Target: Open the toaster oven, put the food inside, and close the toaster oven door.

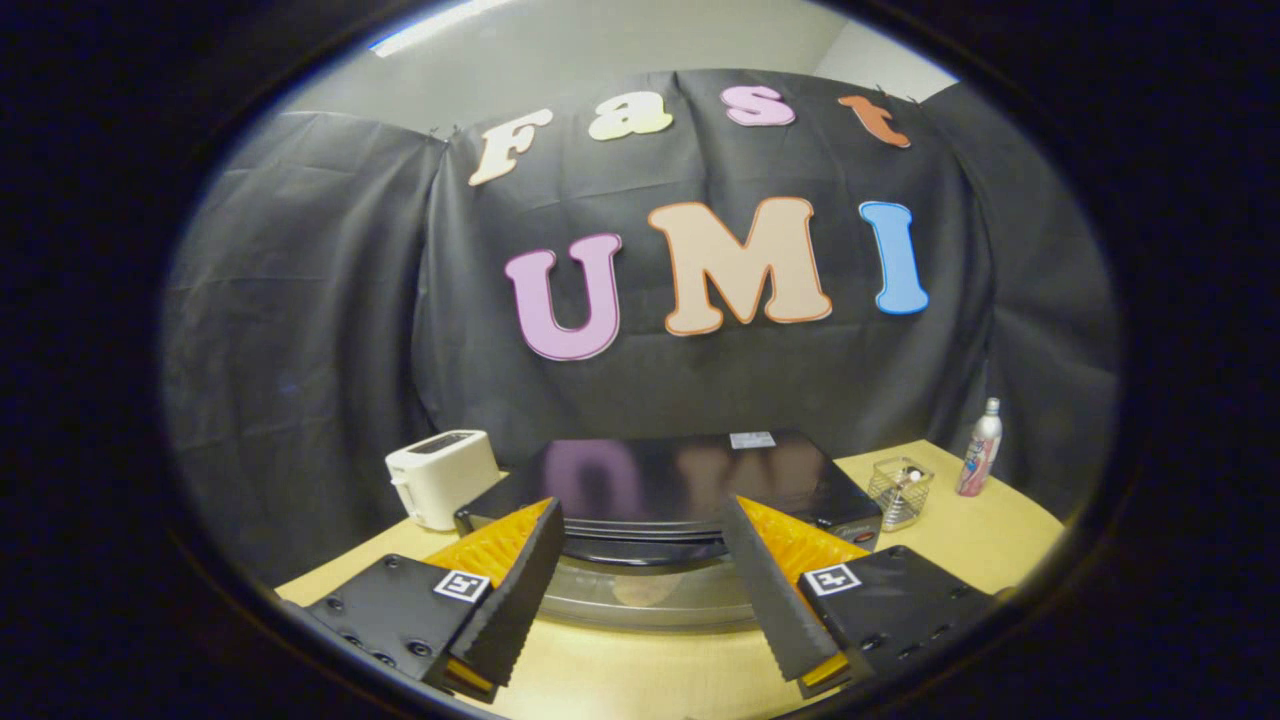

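Observation:
The black toaster oven [690,475] stands on the wooden table [1000,545] just ahead of my fingers, and I look down on its glossy top. Its dark handle bar [640,548] and the glass door [640,598] below it lie between my two fingers. The door looks upright against the oven's front. A pale brown shape [640,595] shows dimly through the glass; I cannot tell what it is. My gripper [640,505] is open, its fingers spread wide to either side of the handle, touching nothing.
A white pop-up toaster [440,480] stands left of the oven, near the table's back edge. To the oven's right are a clear wire-patterned cup [900,490] and, beyond it, a slim bottle [980,448]. Bare tabletop lies in front of the oven.

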Motion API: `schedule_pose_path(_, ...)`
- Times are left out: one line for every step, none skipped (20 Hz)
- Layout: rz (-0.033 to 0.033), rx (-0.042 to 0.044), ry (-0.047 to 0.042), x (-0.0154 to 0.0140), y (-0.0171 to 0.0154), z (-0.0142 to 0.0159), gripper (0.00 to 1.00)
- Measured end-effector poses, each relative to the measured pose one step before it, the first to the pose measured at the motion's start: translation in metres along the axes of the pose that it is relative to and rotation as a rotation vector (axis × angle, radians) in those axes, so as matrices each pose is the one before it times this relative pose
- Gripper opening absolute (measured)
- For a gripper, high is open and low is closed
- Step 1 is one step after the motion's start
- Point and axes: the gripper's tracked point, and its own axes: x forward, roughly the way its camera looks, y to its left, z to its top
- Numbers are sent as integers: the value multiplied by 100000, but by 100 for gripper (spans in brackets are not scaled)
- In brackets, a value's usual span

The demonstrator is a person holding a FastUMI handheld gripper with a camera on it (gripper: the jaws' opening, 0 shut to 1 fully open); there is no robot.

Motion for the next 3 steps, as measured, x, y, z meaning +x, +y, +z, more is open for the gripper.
schedule_pose_path(-51,-972,-1352,-728,-134,1035,98)
schedule_pose_path(-315,-1352,-1487,-651,-276,996,98)
schedule_pose_path(-511,-1418,-1226,-673,-361,881,98)
